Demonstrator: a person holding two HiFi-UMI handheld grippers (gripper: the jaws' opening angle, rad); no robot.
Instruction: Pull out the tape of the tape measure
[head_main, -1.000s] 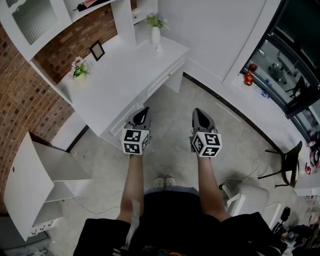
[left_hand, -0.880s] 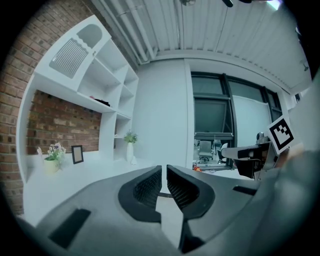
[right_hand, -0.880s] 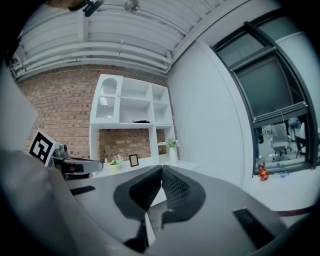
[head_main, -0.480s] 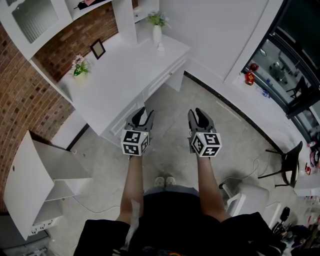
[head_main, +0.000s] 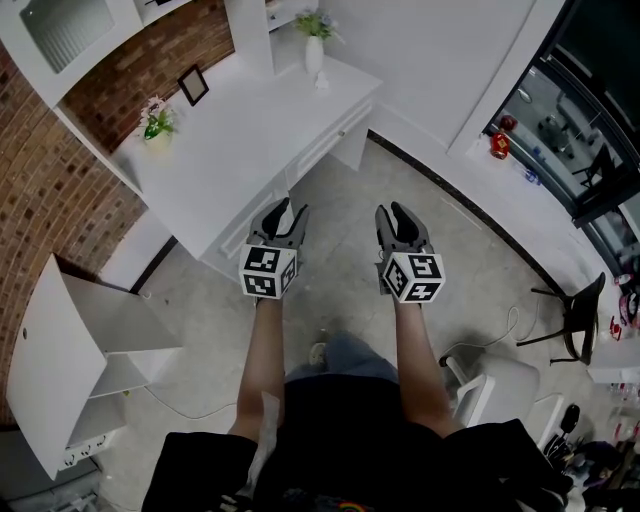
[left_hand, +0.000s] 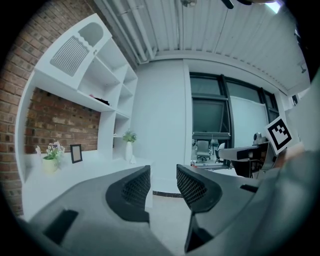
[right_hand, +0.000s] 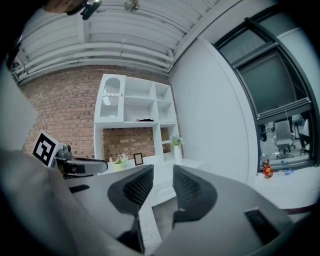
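Observation:
No tape measure shows in any view. In the head view both grippers hang side by side over the tiled floor, in front of the white desk (head_main: 230, 130). My left gripper (head_main: 286, 212) is near the desk's front edge; its jaws are opening, with a gap and nothing between them. The left gripper view shows the same empty gap of the left gripper (left_hand: 163, 176), with the room behind it. My right gripper (head_main: 393, 212) stands open over the floor, also empty. In the right gripper view the right gripper (right_hand: 163, 176) points toward the desk and shelves.
On the desk stand a vase with a plant (head_main: 314, 55), a picture frame (head_main: 193, 86) and a flower pot (head_main: 155, 125). A white cabinet (head_main: 70, 370) with an open door is at the left. A dark chair (head_main: 575, 320) and a white seat (head_main: 495, 395) are at the right.
Both grippers have gone from shut to open. The person has stepped slightly toward the desk, with one foot now forward.

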